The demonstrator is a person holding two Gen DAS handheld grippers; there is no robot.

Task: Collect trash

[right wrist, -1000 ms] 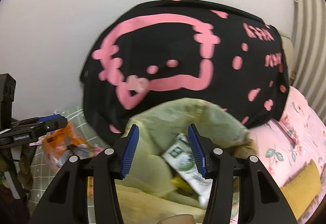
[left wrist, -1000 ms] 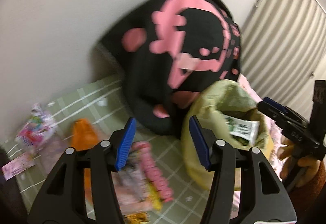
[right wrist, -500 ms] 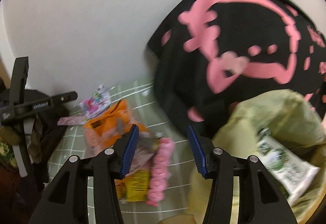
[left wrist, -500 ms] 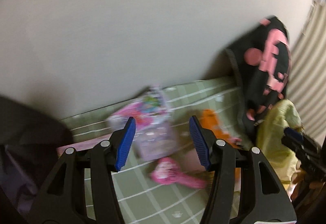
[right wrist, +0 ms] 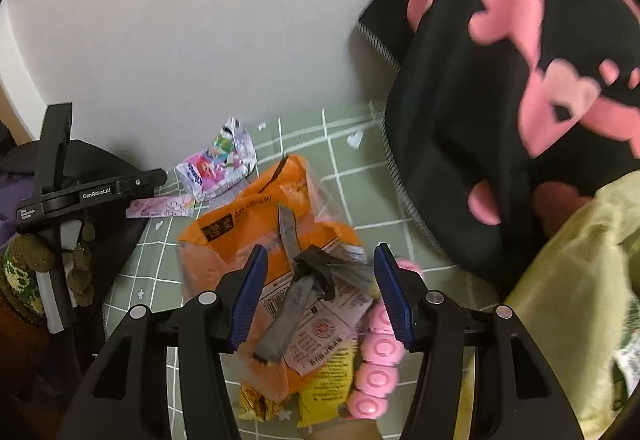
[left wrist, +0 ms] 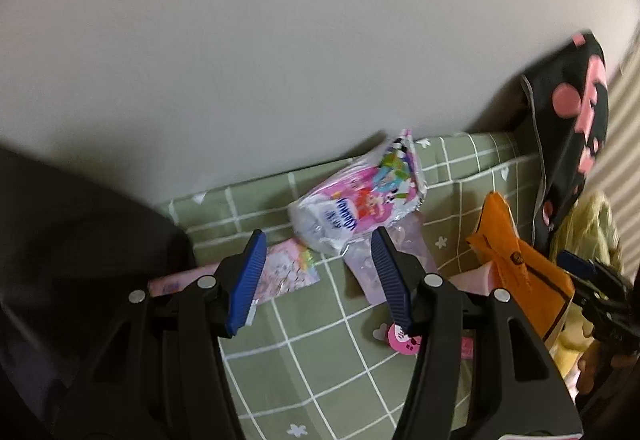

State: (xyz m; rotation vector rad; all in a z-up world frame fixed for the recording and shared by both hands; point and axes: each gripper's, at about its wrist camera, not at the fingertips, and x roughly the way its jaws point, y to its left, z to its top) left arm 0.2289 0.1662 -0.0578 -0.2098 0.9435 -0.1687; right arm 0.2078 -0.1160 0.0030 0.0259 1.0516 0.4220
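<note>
Left gripper (left wrist: 318, 272) angled down over green checked sheet (left wrist: 320, 352) — jaws apart, empty. Right gripper (right wrist: 320, 286) angled down above orange wrapper (right wrist: 256, 236) — jaws apart, nothing held.

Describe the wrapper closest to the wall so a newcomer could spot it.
Start at the green checked sheet where it meets the grey wall. Against that edge lies a crumpled snack bag, puffed up rather than flat. Unlike the orange bag nearby, it is pink and white with cartoon figures.
</note>
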